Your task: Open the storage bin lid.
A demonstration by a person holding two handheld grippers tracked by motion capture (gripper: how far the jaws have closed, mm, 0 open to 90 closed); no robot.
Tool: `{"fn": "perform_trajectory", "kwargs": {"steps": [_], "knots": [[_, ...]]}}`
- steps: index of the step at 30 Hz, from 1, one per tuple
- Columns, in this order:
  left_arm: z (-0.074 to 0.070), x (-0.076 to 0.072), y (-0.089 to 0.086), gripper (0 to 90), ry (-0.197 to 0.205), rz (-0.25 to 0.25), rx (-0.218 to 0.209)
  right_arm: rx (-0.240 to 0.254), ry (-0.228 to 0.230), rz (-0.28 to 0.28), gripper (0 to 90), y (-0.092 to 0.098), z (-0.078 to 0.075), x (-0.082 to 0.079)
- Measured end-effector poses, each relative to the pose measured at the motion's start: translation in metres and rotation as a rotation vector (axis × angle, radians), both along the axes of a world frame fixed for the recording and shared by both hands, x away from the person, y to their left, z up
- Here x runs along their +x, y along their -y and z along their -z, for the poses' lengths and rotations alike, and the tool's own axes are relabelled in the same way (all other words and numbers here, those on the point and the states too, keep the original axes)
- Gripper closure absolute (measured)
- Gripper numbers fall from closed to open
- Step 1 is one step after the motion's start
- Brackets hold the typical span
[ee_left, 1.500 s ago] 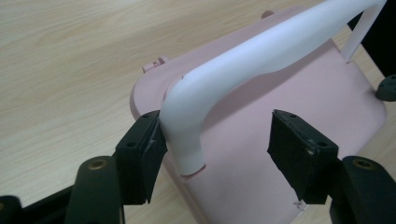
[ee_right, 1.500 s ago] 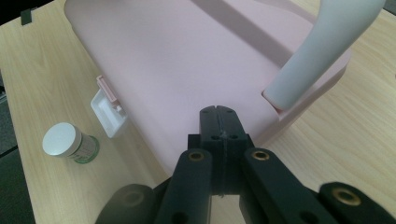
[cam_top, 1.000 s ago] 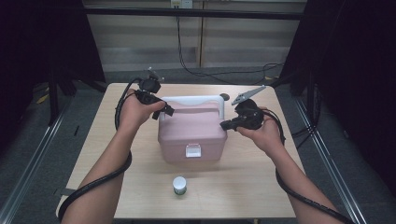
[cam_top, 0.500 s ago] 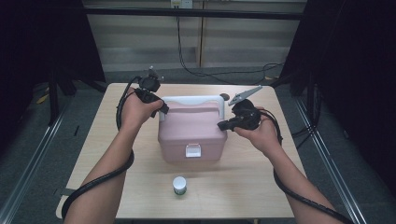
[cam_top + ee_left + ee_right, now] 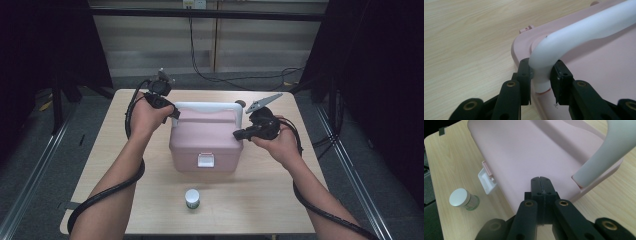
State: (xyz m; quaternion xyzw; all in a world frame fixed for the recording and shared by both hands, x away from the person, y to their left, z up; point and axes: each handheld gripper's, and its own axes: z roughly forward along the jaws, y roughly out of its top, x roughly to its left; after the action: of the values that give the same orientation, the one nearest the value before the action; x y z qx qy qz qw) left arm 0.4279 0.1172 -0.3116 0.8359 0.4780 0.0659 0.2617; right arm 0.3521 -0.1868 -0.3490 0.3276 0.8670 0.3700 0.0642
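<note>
High view: a pink box (image 5: 206, 140) with a white handle (image 5: 207, 107) sits near the middle of the wooden table (image 5: 110, 135), its white latch (image 5: 205, 160) facing the person. At the left, the left gripper (image 5: 174, 113) comes in at the box's far left corner, where the handle bends down to meet the lid. In the left gripper view the jaws have just been closing, and their pads now sit on either side of the handle's (image 5: 584, 30) lower end, pressing against it just above the pink lid (image 5: 604, 65). Nearer the person, in front of the box and apart from it, a small jar (image 5: 192, 198) with a white cap stands upright on the table.

At the right, the right gripper (image 5: 237, 134) rests at the box's right edge, beside the handle's other end. In the right gripper view its jaws are pressed together with nothing between them, their tips lying over the lid (image 5: 529, 152) close to the handle's (image 5: 604, 152) right foot; the latch (image 5: 486, 178) and jar (image 5: 463, 199) show off to the side.
</note>
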Motion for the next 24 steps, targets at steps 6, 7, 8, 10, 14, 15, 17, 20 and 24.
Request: {"fn": "perform_trajectory", "kwargs": {"steps": [6, 7, 8, 10, 14, 15, 17, 20, 24], "knots": [[-0.0022, -0.0013, 0.0023, 71.6, -0.003, 0.003, 0.015, 0.009, 0.007, 0.002, 90.0, 0.0008, 0.0007, -0.0004], [-0.0023, -0.0011, 0.0021, 71.6, -0.005, 0.006, 0.02, 0.004, 0.004, 0.004, 90.0, 0.0005, 0.0002, -0.0006], [-0.0023, -0.0014, 0.0021, 71.6, -0.006, 0.002, 0.018, 0.002, 0.003, 0.003, 90.0, -0.0001, 0.0001, -0.0006], [-0.0021, -0.0019, 0.0019, 71.6, -0.004, 0.002, 0.02, 0.001, 0.011, -0.001, 90.0, -0.0004, 0.0002, -0.0001], [-0.0033, -0.003, 0.0022, 71.7, -0.005, 0.003, 0.024, 0.012, 0.004, 0.005, 90.0, 0.0005, 0.0007, -0.0001], [-0.0037, -0.0031, 0.0026, 71.8, -0.002, 0.008, 0.023, 0.019, 0.001, 0.01, 90.0, 0.0012, 0.0011, -0.0003], [-0.0048, -0.003, 0.0027, 71.8, -0.007, 0.016, 0.031, 0.027, 0.006, 0.014, 90.0, 0.0022, 0.002, -0.0014], [-0.0059, -0.003, 0.003, 71.9, -0.014, 0.015, 0.025, 0.038, 0.018, 0.022, 90.0, 0.0036, 0.0033, -0.0032], [-0.0061, -0.0022, 0.0011, 71.9, -0.01, 0.024, 0.031, 0.02, 0.025, 0.023, 90.0, 0.0032, 0.0017, -0.0043]]}}
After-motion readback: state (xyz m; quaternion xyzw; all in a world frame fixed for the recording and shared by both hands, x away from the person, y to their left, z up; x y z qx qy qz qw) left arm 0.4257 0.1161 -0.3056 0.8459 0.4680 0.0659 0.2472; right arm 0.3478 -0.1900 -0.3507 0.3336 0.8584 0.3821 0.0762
